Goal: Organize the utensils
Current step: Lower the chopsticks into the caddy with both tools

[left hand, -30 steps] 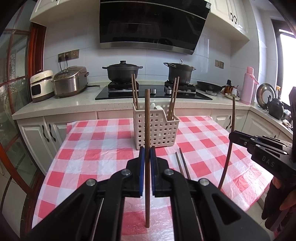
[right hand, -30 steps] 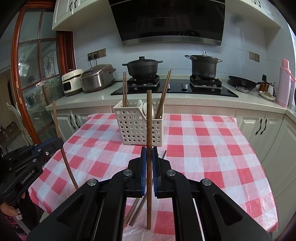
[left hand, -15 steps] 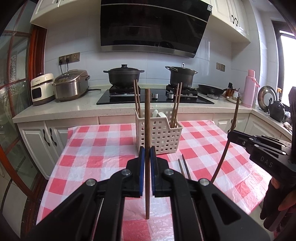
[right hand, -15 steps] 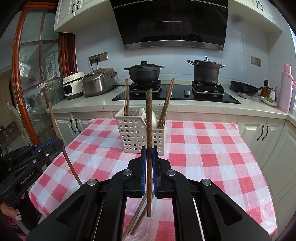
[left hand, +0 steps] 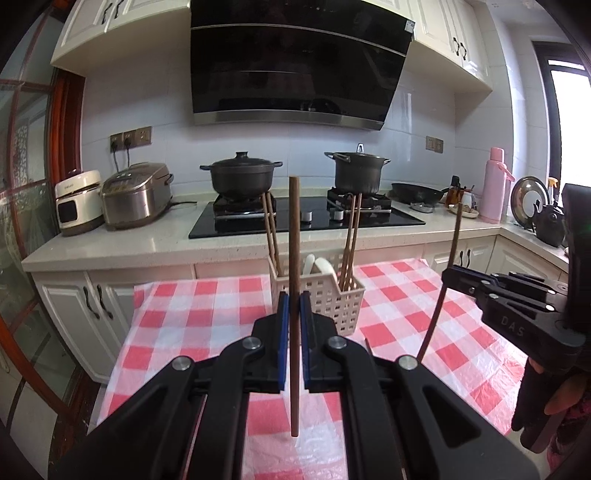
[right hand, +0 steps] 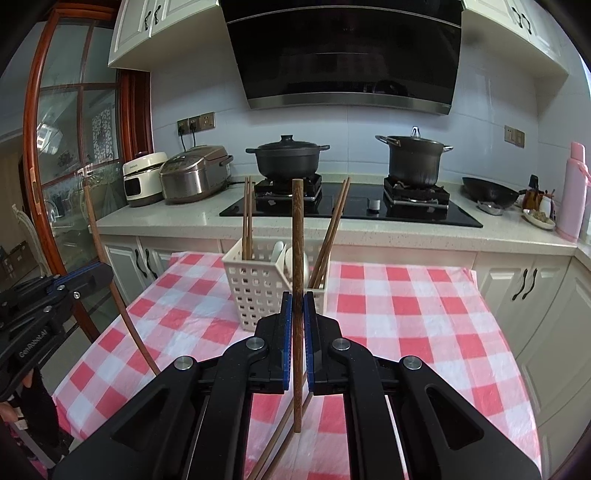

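Left tool point(left hand: 291, 314): clamped on one upright brown chopstick point(left hand: 294, 258), lifted off the checked worktop point(left hand: 192, 314). Right tool point(right hand: 297, 314): clamped on a second upright chopstick point(right hand: 297, 240). White slotted basket point(right hand: 255, 291), far centre of worktop: holds chopstick pairs and white spoons. Two loose chopsticks point(right hand: 280, 435) lie near, on the cloth.

— Where was this taken?
— A home kitchen: a black range hood point(left hand: 295, 70) hangs over a glass hob point(left hand: 306, 218) carrying two dark pots point(right hand: 287, 157), set between white wall cabinets point(right hand: 162, 29).
— Any other signs?
— A rice cooker point(left hand: 136, 194) and a smaller white appliance point(left hand: 77, 201) stand plugged in on the pale stone table point(left hand: 122, 240); a pink flask point(left hand: 495, 184) sits by the window, and a red-checked cloth point(right hand: 406, 314) covers the dining table.
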Motion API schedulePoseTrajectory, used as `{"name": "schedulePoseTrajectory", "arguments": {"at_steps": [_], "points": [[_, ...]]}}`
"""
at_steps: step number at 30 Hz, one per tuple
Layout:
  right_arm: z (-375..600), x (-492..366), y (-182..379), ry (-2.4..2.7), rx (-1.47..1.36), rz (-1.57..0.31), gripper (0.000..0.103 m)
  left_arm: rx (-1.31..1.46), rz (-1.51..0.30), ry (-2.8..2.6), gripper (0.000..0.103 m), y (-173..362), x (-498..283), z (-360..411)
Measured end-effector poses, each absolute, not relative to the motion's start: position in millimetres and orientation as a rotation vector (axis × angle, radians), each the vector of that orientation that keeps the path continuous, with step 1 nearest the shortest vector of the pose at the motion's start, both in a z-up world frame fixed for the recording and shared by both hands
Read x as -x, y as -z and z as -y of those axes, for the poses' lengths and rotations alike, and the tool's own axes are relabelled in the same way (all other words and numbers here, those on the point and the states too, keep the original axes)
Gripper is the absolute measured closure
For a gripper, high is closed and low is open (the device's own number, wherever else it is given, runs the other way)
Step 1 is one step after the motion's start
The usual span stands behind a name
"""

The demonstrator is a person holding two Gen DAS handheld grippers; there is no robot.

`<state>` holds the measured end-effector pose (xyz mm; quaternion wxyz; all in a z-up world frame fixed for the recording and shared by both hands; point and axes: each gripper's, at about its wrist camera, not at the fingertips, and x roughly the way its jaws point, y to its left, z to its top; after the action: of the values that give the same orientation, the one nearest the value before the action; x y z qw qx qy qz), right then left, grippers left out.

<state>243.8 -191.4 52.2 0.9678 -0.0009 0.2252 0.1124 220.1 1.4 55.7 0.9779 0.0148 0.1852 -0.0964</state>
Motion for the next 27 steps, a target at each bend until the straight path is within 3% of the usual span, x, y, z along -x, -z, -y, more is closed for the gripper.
{"name": "schedulePoseTrajectory", "arguments": {"at_steps": [27], "points": [[192, -343, -123, -0.229, -0.005, -0.348, 0.097, -0.038, -0.241, 0.227, 0.097, -181, -328, 19]]}}
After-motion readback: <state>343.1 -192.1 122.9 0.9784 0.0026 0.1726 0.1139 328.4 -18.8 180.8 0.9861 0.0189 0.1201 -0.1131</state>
